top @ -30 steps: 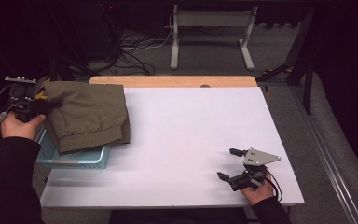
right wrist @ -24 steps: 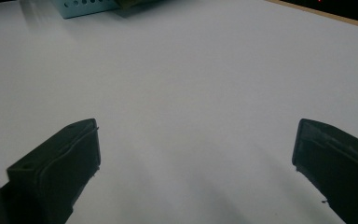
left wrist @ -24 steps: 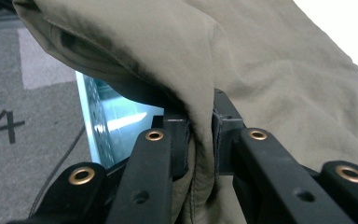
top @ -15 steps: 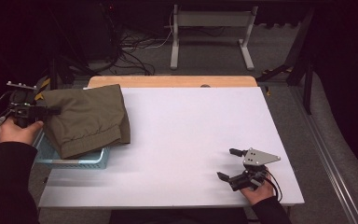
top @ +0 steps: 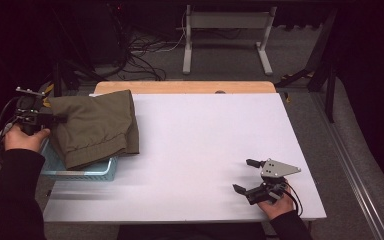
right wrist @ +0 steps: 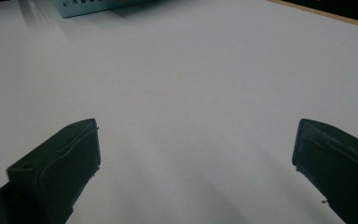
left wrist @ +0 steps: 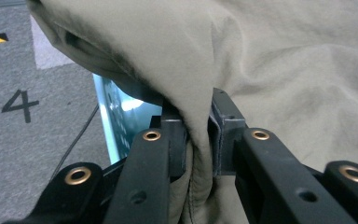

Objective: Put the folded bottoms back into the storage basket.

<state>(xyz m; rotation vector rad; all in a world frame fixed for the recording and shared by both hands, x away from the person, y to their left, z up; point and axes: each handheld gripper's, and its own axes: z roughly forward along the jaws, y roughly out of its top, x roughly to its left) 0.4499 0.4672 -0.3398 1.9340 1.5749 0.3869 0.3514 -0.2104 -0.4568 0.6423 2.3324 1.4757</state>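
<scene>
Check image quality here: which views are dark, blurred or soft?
High view: the room around the white table is near black, the table bright, with faint streaks near its front left. Left gripper view: evenly lit, the olive garment and the left gripper pinching it fairly sharp. Right gripper view: the right gripper, open, looks soft at the edges, with a smear by the blue basket.

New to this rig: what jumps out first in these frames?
The olive garment at the table's left edge, draped over a light blue basket. The left gripper pinches a fold of it between its fingers. The right gripper rests open at the near right of the white table, nothing between its fingers.
</scene>
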